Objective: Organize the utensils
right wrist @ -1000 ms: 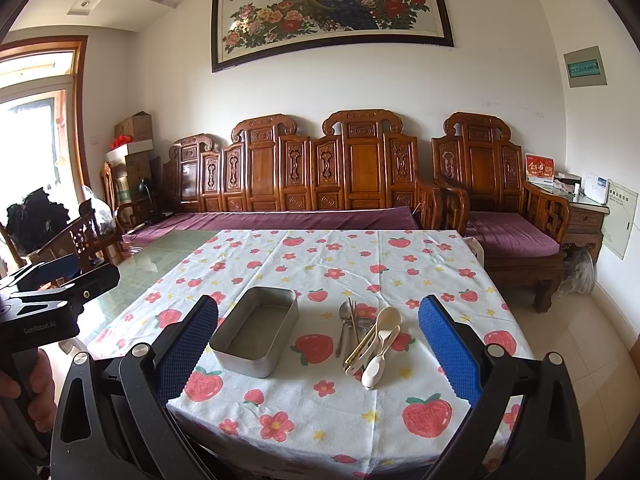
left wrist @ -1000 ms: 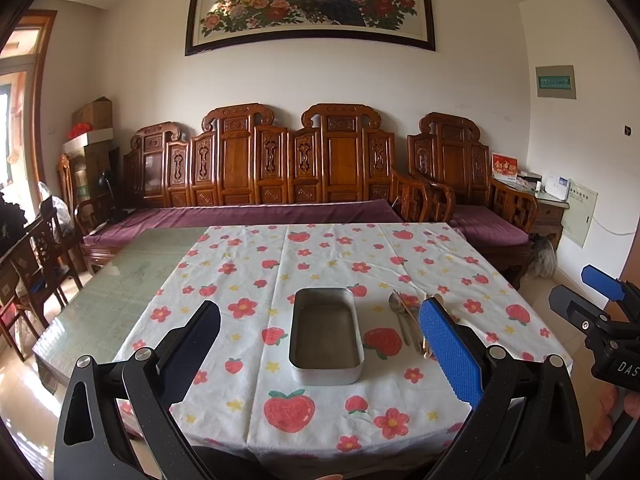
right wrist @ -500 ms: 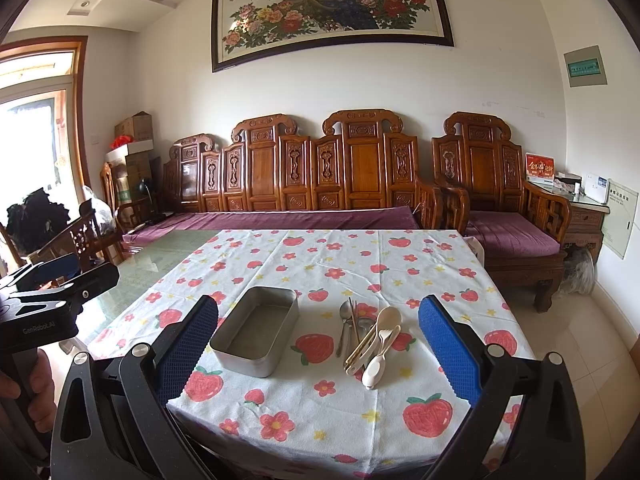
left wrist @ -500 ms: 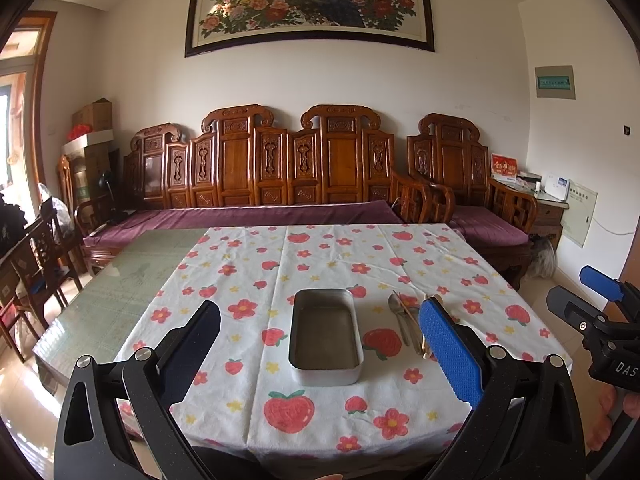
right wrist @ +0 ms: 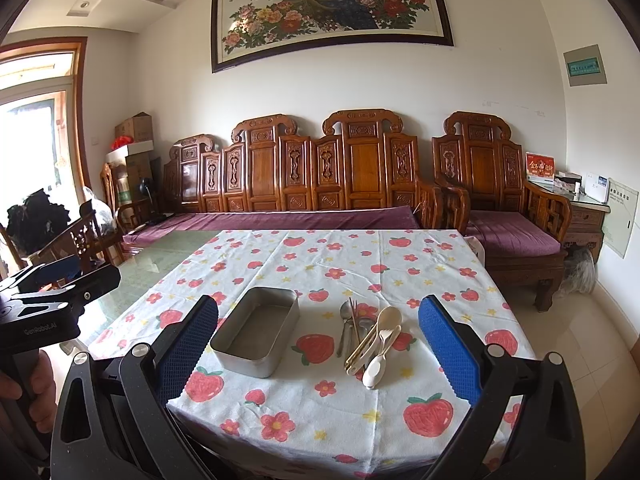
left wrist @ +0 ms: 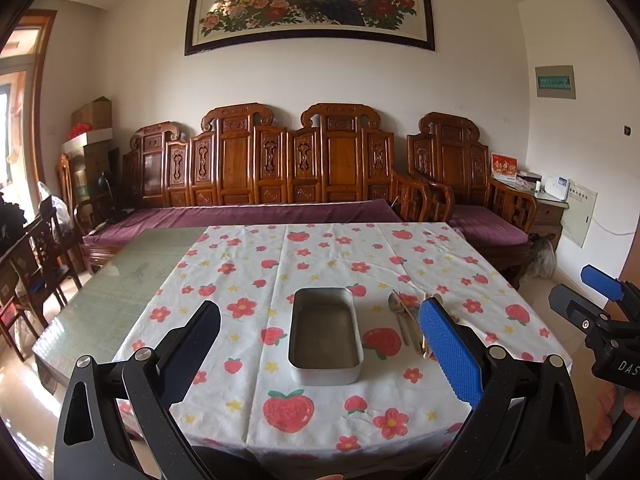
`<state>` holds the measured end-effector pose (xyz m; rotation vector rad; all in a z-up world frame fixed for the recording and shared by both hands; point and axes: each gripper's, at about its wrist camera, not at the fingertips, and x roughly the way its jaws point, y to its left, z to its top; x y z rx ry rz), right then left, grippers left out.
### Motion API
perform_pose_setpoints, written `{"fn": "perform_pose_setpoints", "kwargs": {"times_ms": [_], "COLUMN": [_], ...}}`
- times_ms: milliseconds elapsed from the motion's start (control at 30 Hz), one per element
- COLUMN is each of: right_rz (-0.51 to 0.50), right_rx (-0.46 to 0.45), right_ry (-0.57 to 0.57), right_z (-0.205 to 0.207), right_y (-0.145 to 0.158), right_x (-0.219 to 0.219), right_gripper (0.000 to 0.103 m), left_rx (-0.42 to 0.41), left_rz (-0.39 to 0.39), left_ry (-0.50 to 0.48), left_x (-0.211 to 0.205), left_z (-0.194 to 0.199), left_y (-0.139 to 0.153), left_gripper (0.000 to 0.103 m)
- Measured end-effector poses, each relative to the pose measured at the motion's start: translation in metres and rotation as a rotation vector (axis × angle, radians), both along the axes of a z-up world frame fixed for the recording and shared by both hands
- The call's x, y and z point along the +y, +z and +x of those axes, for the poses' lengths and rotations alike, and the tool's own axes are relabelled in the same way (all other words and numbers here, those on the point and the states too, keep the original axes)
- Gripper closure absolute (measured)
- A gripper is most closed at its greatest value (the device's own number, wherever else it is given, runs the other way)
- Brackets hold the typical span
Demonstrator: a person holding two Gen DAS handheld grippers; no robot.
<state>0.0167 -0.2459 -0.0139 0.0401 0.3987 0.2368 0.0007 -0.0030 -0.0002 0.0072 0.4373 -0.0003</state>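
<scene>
Here the utensils [right wrist: 370,340] lie in one overlapping pile just right of centre in the right wrist view, directly on the strawberry-print tablecloth [right wrist: 328,408]. Two metal spoons and two cream plastic spoons can be counted; thin chopsticks run through the pile, their number hard to make out. In the left wrist view the pile [left wrist: 408,322] is partly hidden behind a blue finger pad. Just left of it sits one metal tin [right wrist: 256,330], rectangular, holding nothing, close to the utensils but not touching.

The tablecloth covers only the right part of the tabletop [left wrist: 108,300]; its left part shows bare green glass. Both grippers hover at the near edge, touching nothing: the left gripper [left wrist: 320,354] spread wide, the right gripper [right wrist: 318,348] likewise. Each gripper's handle is cut off at the frame's bottom.
</scene>
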Motion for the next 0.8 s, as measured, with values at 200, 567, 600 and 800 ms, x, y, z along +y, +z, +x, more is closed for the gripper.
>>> {"fn": "perform_pose_setpoints", "kwargs": {"times_ms": [200, 567, 600, 800], "right_rz": [0.001, 0.001, 0.002, 0.005], "right_rx": [0.000, 0.000, 0.000, 0.000], "right_ry": [0.001, 0.001, 0.002, 0.002], "right_z": [0.0003, 0.0000, 0.0000, 0.0003], "right_y": [0.0003, 0.0010, 0.0010, 0.0003], "right_x": [-0.0007, -0.0008, -0.0011, -0.0011], "right_gripper": [0.002, 0.002, 0.002, 0.002], "left_rx": [0.000, 0.000, -0.001, -0.001], "left_rz": [0.000, 0.001, 0.001, 0.003], "left_ry": [-0.001, 0.000, -0.001, -0.002], "left_x": [0.0003, -0.0001, -0.0004, -0.0013], "left_z": [-0.0002, 0.0000, 0.0000, 0.0039], "left_y": [0.0001, -0.0001, -0.0001, 0.0030], "left_gripper": [0.006, 0.006, 0.006, 0.006]}}
